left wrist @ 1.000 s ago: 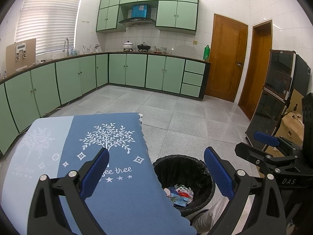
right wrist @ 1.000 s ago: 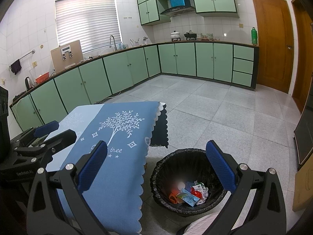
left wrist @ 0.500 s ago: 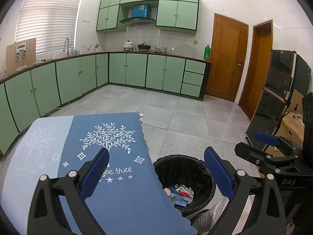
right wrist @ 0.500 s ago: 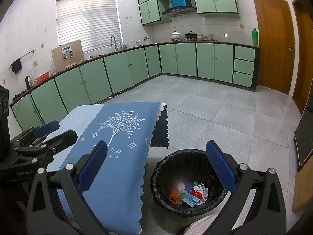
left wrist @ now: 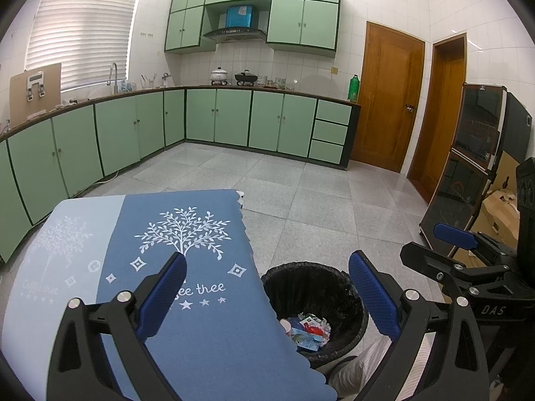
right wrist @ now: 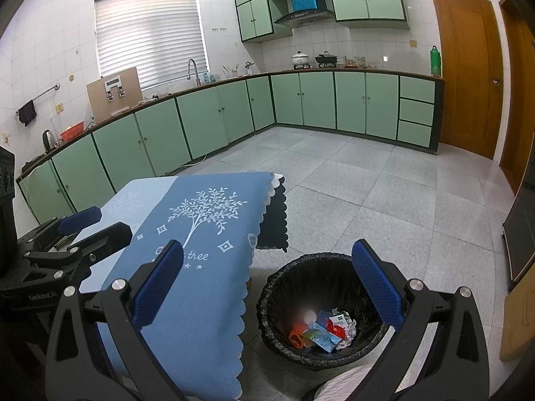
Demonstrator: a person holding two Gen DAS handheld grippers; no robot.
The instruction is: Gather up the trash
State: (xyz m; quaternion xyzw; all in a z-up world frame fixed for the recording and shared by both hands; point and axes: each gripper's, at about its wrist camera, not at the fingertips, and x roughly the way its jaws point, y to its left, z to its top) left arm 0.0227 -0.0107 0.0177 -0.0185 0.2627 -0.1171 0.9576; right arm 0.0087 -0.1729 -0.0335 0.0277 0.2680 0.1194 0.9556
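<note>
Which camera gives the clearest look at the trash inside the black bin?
The right wrist view: the bin sits fully in frame, and the trash on its bottom is unobstructed. In the left wrist view the blue tablecloth edge covers the bin's near side, so only part of the pile shows.

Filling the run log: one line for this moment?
left gripper: open, empty | right gripper: open, empty | trash: in bin | tablecloth: bare

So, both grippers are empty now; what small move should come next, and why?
Probably none to grasp: hold both back and scan. The left gripper and right gripper are open and empty, the tablecloth shows no litter, and wrappers already lie in the black bin.
</note>
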